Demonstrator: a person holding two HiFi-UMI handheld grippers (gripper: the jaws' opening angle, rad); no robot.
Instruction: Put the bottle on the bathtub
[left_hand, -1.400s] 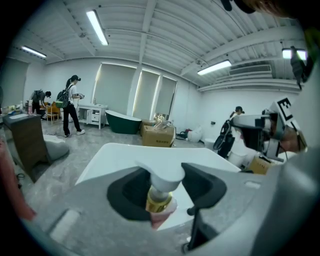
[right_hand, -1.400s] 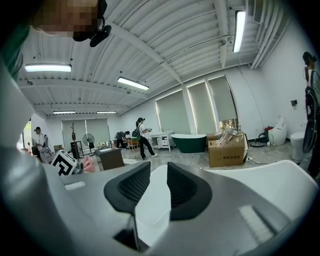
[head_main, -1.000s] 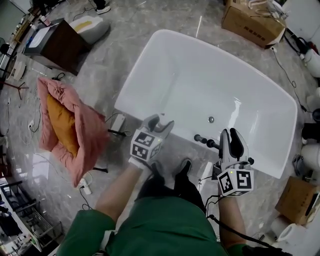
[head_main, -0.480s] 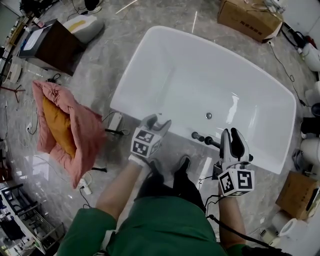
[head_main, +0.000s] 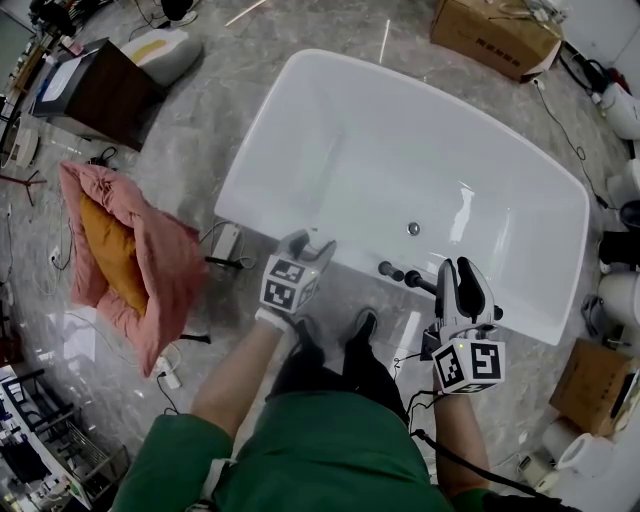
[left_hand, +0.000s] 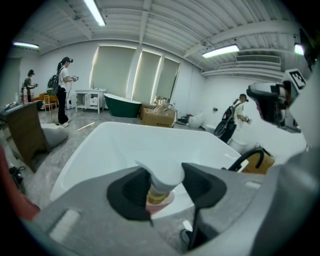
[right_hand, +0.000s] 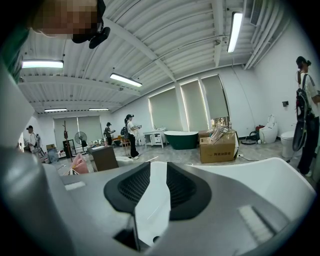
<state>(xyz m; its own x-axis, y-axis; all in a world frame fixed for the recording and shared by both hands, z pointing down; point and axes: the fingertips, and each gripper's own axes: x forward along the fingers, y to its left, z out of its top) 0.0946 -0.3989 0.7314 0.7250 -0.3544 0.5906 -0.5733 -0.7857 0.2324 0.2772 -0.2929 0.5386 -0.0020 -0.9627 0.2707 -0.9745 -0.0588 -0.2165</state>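
Bottle (left_hand: 162, 176) pinched at its white cap by left gripper (head_main: 303, 250), hovering just over near rim of bathtub (head_main: 255, 190). Right gripper (head_main: 465, 285) empty, slightly parted. Placing step; next, probably setting base flat on rim, then releasing.

Wore a green short-sleeved shirt (head_main: 320, 455), dark trousers (head_main: 330, 372), black shoes (head_main: 366, 326). Bore white marker cubes (head_main: 288, 283) with black square patterns on the left gripper (head_main: 306, 242) and right gripper (head_main: 466, 275). Had grey fingers (left_hand: 75, 210) with black ribbed pads. Ran a thin black cable (head_main: 440, 445) back from the right one.
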